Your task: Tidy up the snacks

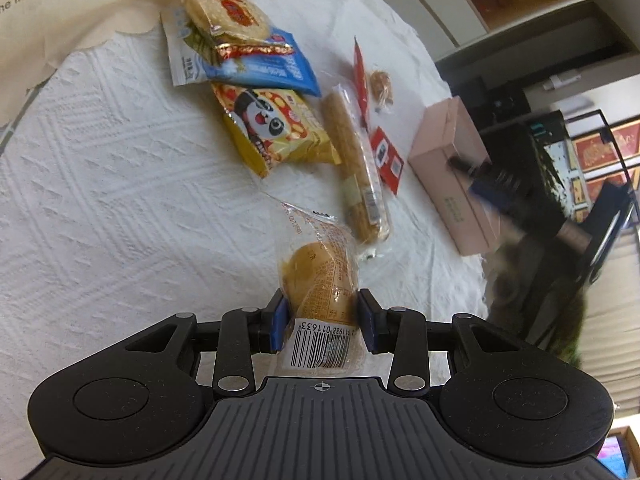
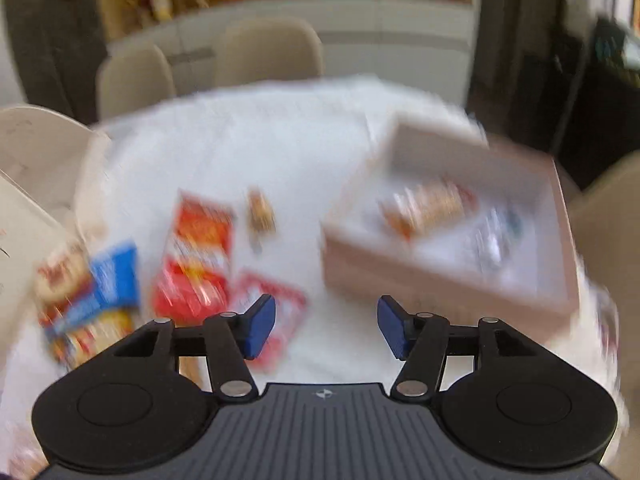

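2 views, and the right wrist one is smeared with motion blur, so the packets in the pink box (image 2: 448, 288) can't be read. Left hand-held gripper (image 1: 322, 320) is clamped on a clear-wrapped golden bun (image 1: 320, 276), barcode facing the camera, held above the white-clothed bench (image 1: 100, 180). Right hand-held gripper (image 2: 326, 326) has its jaws apart with nothing between them.

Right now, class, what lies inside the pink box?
Inside the pink box, two wrapped snacks lie on its white floor; blur hides what they are, and the near wall covers the front strip.
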